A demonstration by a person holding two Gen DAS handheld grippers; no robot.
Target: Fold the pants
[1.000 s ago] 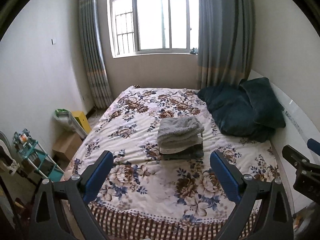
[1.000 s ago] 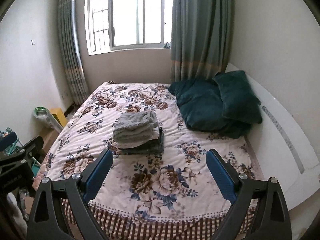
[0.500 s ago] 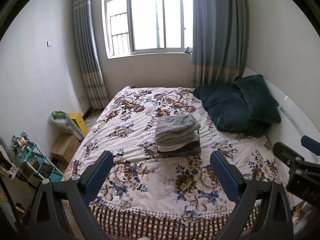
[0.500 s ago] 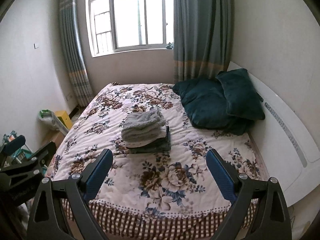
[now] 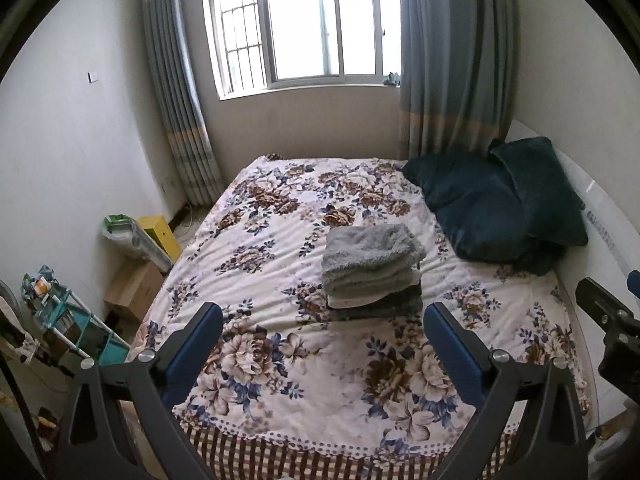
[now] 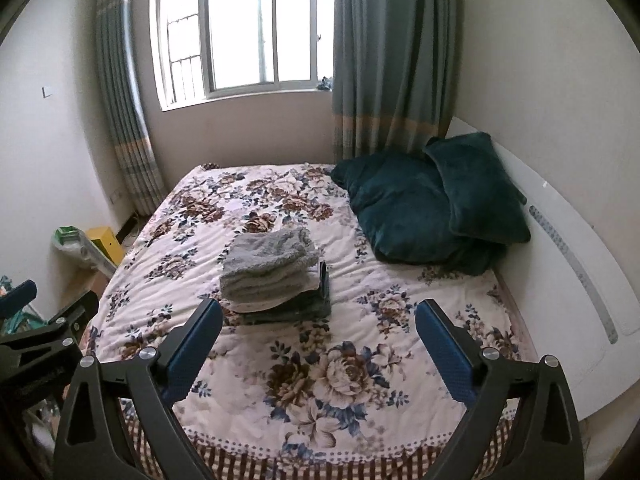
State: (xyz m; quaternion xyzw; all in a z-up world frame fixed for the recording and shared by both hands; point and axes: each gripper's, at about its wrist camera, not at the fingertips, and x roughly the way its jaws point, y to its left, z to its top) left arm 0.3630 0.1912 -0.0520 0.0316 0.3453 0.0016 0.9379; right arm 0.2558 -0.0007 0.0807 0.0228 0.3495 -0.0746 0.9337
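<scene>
A stack of folded clothes [image 5: 374, 270] lies in the middle of the floral bed [image 5: 280, 248], with fuzzy grey pants on top and darker pieces beneath. It also shows in the right wrist view [image 6: 276, 276]. My left gripper [image 5: 323, 316] is open and empty, held above the foot of the bed, short of the stack. My right gripper [image 6: 319, 314] is open and empty, also back from the stack. The right gripper shows at the left view's right edge [image 5: 608, 320]; the left gripper shows at the right view's left edge [image 6: 36, 332].
Two dark teal pillows [image 5: 500, 208] lean on the white headboard [image 6: 568, 272] at the right. A window [image 5: 304, 24] with grey curtains is behind. On the floor at the left stand a yellow box [image 5: 160, 232], a cardboard box [image 5: 132, 288] and a teal rack [image 5: 68, 320].
Both grippers have drifted back and up a little from the bed and turned slightly. The stack has not moved. Both jaws stay open.
</scene>
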